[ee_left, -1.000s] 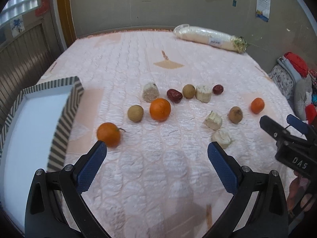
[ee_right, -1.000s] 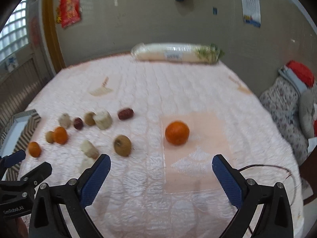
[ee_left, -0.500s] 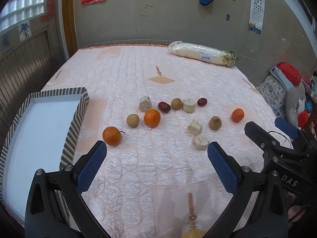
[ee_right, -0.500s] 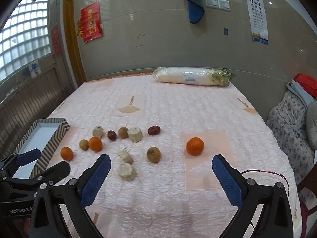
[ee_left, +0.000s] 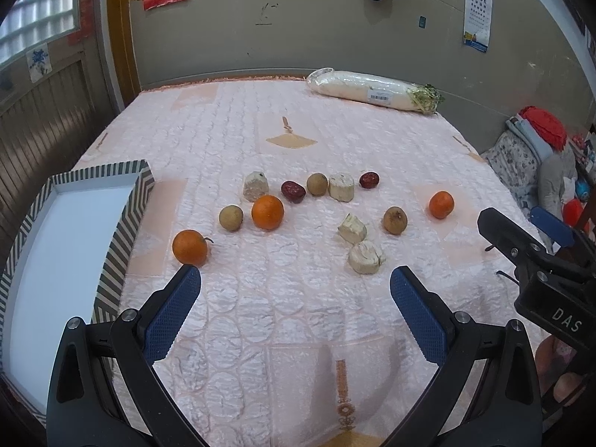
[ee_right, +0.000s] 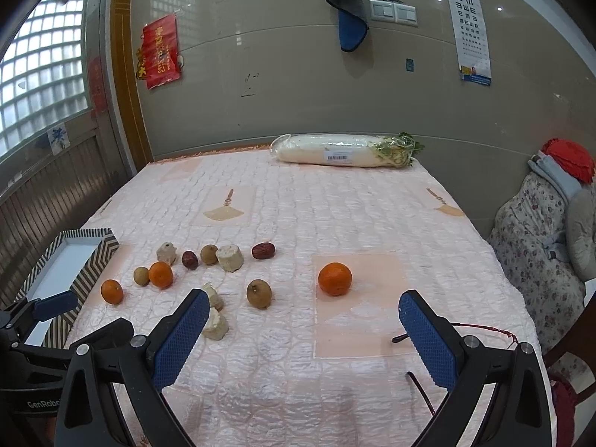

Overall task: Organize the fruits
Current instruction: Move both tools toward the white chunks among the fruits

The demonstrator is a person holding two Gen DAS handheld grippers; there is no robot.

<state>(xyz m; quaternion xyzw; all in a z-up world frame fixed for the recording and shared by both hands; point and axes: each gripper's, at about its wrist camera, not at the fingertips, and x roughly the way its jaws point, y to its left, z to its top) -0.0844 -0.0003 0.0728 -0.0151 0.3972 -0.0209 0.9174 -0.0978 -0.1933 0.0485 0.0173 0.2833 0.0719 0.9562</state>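
Both the left gripper [ee_left: 294, 290] and right gripper [ee_right: 303, 314] hover with fingers wide above the bed [ee_left: 298, 141], fruit scattered at twelve o'clock, striped box [ee_left: 123, 223] at nine.

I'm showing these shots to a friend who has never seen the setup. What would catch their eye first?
Probably the three oranges, bright against the pale pink quilt: one near the striped box, one mid-cluster, one off to the right. Next, the long wrapped white radish lying along the far edge by the wall. Then the two open blue-padded claws, left claw and right claw, hovering empty in the foreground.
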